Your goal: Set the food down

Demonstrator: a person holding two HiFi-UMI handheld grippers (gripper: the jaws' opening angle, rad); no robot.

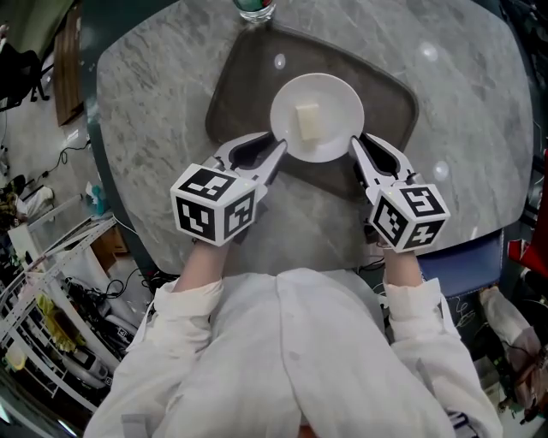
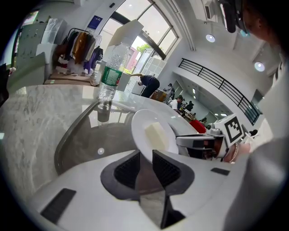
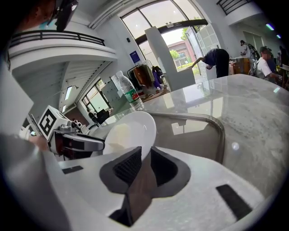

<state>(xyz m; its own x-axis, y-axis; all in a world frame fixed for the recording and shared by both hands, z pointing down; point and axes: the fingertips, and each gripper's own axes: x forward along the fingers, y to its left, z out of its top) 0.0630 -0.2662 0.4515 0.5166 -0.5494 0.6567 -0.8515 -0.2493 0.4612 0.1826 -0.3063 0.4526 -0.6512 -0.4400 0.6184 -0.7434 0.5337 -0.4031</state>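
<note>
A white plate [image 1: 330, 107] with a pale cube of food [image 1: 307, 120] on it hangs over the dark tray [image 1: 240, 77] on the marble table. My left gripper [image 1: 278, 152] is shut on the plate's left rim and my right gripper [image 1: 356, 147] is shut on its right rim. In the left gripper view the plate [image 2: 144, 126] runs between the black pads with the food [image 2: 156, 135] on top. In the right gripper view the plate's rim [image 3: 135, 128] is pinched between the pads. Whether the plate touches the tray cannot be told.
A clear water bottle [image 2: 109, 76] with a green label stands at the tray's far edge, its base showing at the top of the head view [image 1: 255, 8]. The round marble table [image 1: 145, 111] surrounds the tray. Clutter and shelving lie on the floor at left [image 1: 43, 291].
</note>
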